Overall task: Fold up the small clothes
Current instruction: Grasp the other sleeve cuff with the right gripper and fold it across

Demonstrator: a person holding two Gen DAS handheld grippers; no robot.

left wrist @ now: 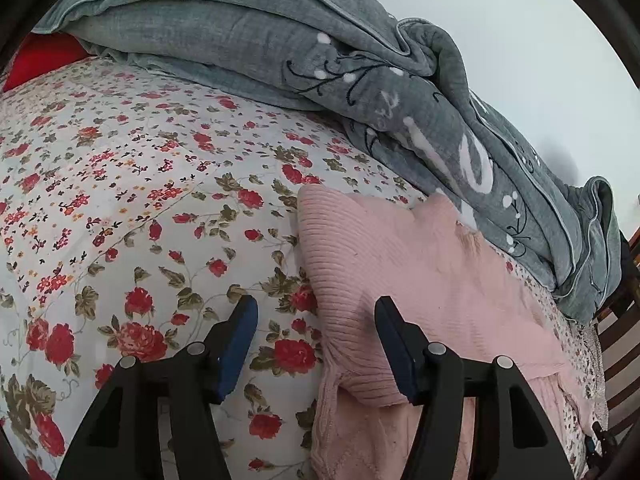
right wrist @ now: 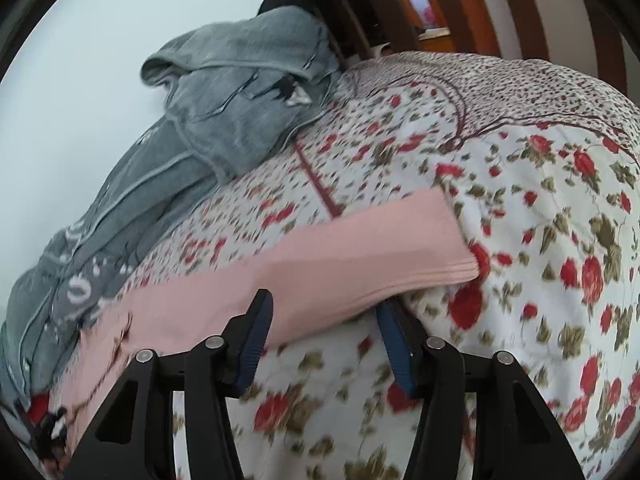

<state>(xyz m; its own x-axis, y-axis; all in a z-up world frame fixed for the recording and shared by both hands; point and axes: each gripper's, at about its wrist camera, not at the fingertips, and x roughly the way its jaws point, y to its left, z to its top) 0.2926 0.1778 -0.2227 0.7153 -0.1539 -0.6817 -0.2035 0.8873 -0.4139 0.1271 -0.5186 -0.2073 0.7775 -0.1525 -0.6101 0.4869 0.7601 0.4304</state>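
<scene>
A pink ribbed knit garment (left wrist: 420, 272) lies on the floral bedspread (left wrist: 140, 200), its ribbed hem toward the left and one part folded over. My left gripper (left wrist: 316, 312) is open, its jaws wide apart, with the garment's left edge between and under the right finger (left wrist: 394, 340). In the right wrist view the same pink garment (right wrist: 320, 264) stretches across the bed. My right gripper (right wrist: 324, 316) is open, jaws astride the garment's lower edge, holding nothing.
A grey-green blanket (left wrist: 320, 52) is heaped along the back of the bed; it also shows in the right wrist view (right wrist: 224, 112). A red pillow (left wrist: 44, 60) sits at far left. Wooden furniture (right wrist: 440, 8) stands beyond the bed. The wall is pale.
</scene>
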